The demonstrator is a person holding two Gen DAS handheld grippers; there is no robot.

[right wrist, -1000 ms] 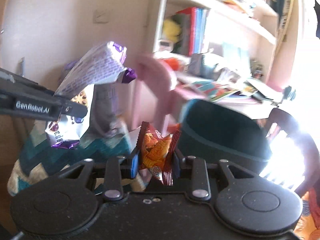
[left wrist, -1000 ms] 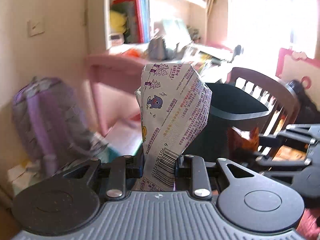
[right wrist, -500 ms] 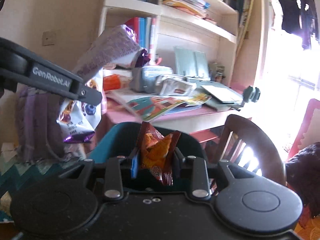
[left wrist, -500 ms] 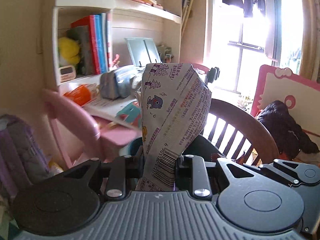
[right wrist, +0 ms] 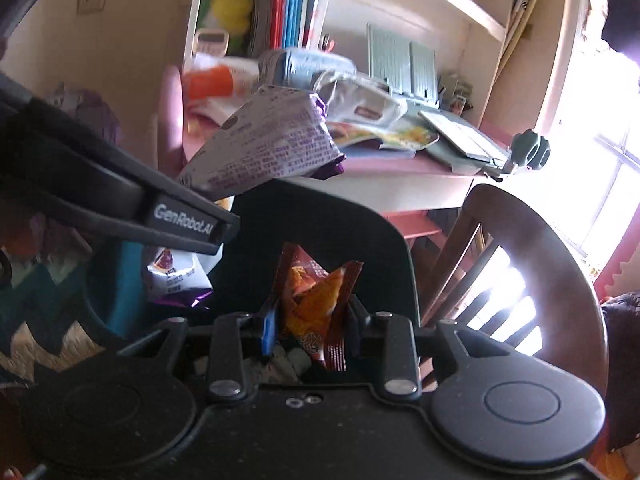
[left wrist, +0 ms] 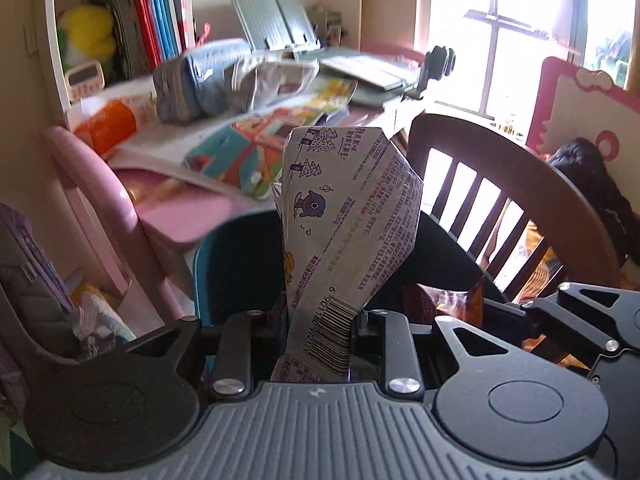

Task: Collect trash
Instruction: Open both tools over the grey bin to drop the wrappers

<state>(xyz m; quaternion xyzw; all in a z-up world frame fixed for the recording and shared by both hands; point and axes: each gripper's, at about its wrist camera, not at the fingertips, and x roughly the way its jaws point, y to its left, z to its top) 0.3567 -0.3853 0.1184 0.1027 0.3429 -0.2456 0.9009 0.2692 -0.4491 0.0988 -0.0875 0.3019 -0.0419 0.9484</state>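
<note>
— Carrying both wrappers to the bin, is that the step in hand?

— It looks so. The left gripper (left wrist: 320, 320) has its fingers drawn narrow and clamped on the purple-and-white snack bag (left wrist: 348, 220), which stands up between them, barcode end lowest. The right gripper (right wrist: 310, 320) pinches the crumpled orange wrapper (right wrist: 314, 296) between its fingers, set a little wider because the wad is thicker.

— And the bin?

— The teal bin (left wrist: 202, 264) with a dark liner sits on the floor below the front edge of the pink desk (left wrist: 192, 208), just beside the wooden chair (left wrist: 516, 184). In both wrist views its dark mouth fills the space right behind the held wrappers, so both grippers seem to be above or very near the rim.

— Are they clear of each other?

— Close together. From the right wrist, the left gripper's arm crosses the upper left with the purple bag jutting out over the bin (right wrist: 320, 216). From the left wrist, the orange wrapper (left wrist: 440, 300) shows just to the right of the bag.

— So what does the next move call for?

— My guess: get each wrapper fully over the opening, then spread the fingers so it falls. The tall bag may catch on the rim, so it should be centred first. Letting go one at a time would keep the two from tangling.
</note>
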